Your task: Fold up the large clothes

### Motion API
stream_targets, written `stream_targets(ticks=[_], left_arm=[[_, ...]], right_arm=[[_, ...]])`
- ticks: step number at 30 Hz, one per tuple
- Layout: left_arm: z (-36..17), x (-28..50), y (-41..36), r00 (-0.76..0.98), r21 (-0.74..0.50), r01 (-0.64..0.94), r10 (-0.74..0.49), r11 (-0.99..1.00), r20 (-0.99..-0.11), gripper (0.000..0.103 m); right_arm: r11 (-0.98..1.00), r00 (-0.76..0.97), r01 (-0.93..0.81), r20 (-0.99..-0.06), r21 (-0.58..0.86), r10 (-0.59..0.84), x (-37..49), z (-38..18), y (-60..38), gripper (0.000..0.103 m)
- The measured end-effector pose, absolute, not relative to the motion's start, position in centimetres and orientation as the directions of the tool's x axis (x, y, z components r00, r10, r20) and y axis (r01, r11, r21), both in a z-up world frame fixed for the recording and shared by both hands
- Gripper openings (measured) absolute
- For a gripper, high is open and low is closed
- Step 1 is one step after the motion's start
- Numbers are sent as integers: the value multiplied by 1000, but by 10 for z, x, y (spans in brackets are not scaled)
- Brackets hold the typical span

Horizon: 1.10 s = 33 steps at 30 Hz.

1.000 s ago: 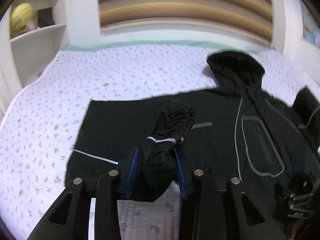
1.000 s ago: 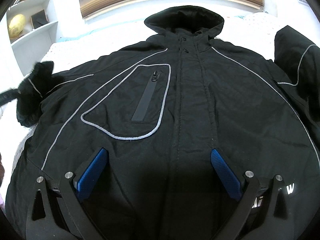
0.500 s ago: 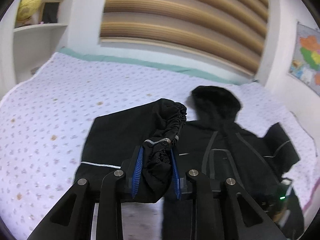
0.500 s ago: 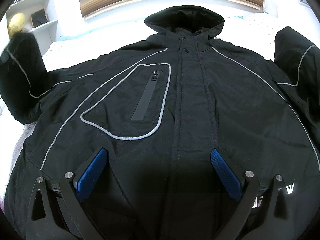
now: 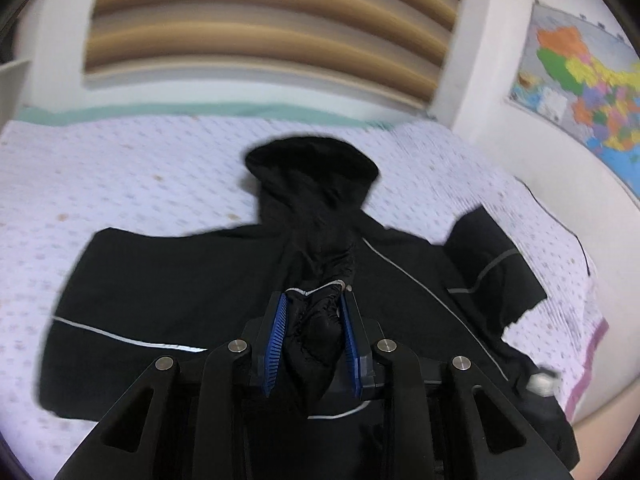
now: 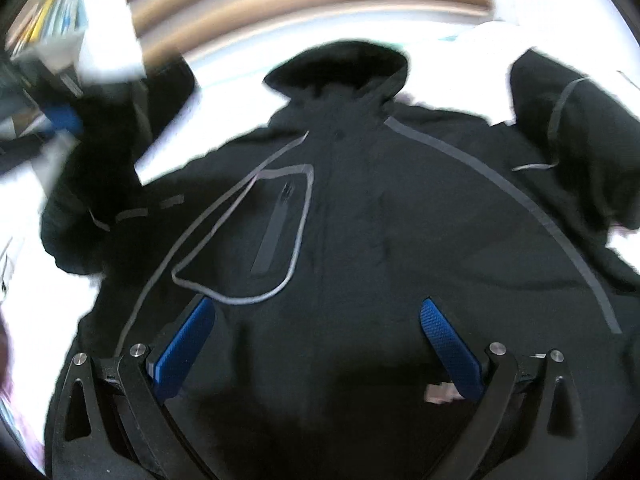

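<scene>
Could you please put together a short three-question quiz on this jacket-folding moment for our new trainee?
1. True or false: the right gripper is clamped on the jacket.
2. Which part of the jacket does the left gripper hold? A) the hood B) the sleeve cuff C) the hem
3. Fill in: the jacket lies on a bed with its ____ pointing toward the headboard wall.

Key:
1. False: its jaws stand wide apart above the jacket front, with nothing pressed between the pads.
2. B: the gathered sleeve cuff is pinched between the blue pads.
3. Hood.
</scene>
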<state>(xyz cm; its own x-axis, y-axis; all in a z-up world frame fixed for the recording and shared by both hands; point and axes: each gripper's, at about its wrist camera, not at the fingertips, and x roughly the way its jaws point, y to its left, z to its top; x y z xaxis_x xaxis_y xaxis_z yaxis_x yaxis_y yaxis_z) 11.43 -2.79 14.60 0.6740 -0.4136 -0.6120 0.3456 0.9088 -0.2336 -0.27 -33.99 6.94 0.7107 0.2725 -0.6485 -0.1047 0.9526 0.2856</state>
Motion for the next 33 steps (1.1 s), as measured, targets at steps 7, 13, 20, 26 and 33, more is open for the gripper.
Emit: stream_targets(ticks=[7,13,20,26,33], left_arm=[[64,140,-77,552,-217,353,-390,910,-737,32],[30,145,-60,427,-428,397,-576,812,-697,69],[87,121,1,487,-595,374,-696,712,-527,69],[113,101,49,652,-381,233,-434,895,-622,69],[102,96,103,681,-316,79,-282,945,-675,69]], right_arm=[[977,675,-103,-708,187,207,0,89,-362,103],[952,581,-132,-757,276,300,12,89,-373,103],[897,504,-140,-750,419,429,42,97,-369,93],[805,398,-113,-716,582,573,86,69,-327,84],[866,453,-155,-745,476,490,99,67,-294,43]])
